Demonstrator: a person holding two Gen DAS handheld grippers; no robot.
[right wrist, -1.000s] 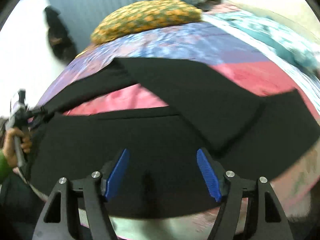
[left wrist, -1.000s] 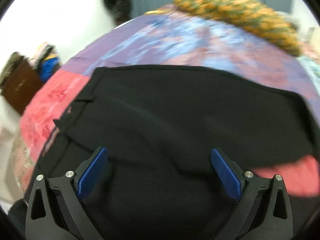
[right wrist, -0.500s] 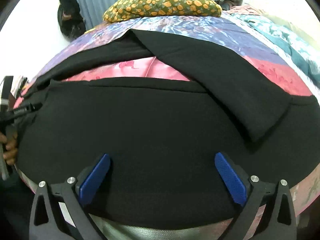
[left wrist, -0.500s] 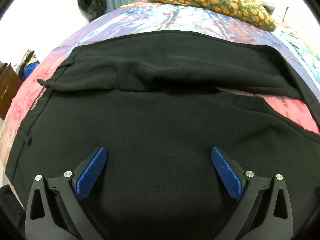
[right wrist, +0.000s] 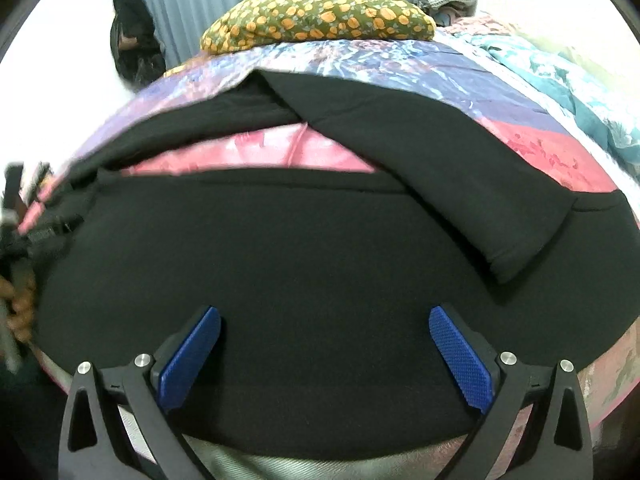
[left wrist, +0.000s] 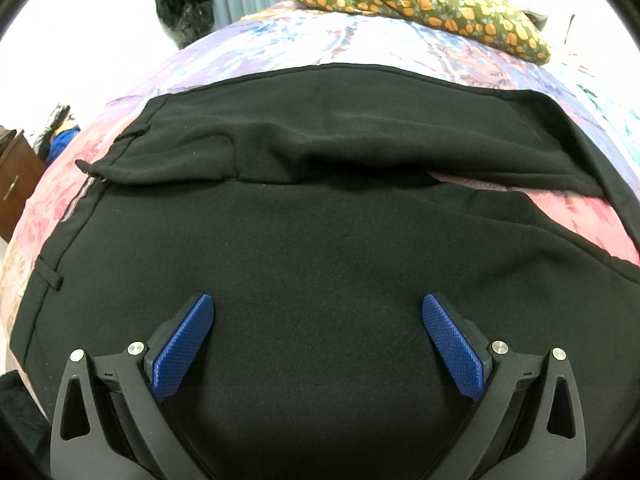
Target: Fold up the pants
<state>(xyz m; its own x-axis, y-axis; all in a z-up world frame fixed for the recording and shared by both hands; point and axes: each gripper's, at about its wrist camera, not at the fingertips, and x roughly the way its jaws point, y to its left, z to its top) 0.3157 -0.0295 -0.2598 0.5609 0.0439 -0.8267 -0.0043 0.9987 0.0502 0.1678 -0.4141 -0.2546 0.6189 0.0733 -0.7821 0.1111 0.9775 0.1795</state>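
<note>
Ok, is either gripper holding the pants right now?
No. Left gripper and right gripper are both open above the pants, nothing between the pads.

Open cloth ahead of both my tools, clutter only at the far end.

My left gripper (left wrist: 318, 312) and right gripper (right wrist: 324, 324) stand spread over flat black fleece pants (left wrist: 320, 248); only the orange-spotted olive pillow (right wrist: 316, 18) blocks the far patchwork bedspread (right wrist: 400, 60).

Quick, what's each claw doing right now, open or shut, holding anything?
Left claw: open, holding nothing, over the black pants.
Right claw: open, holding nothing, also over the pants.
</note>
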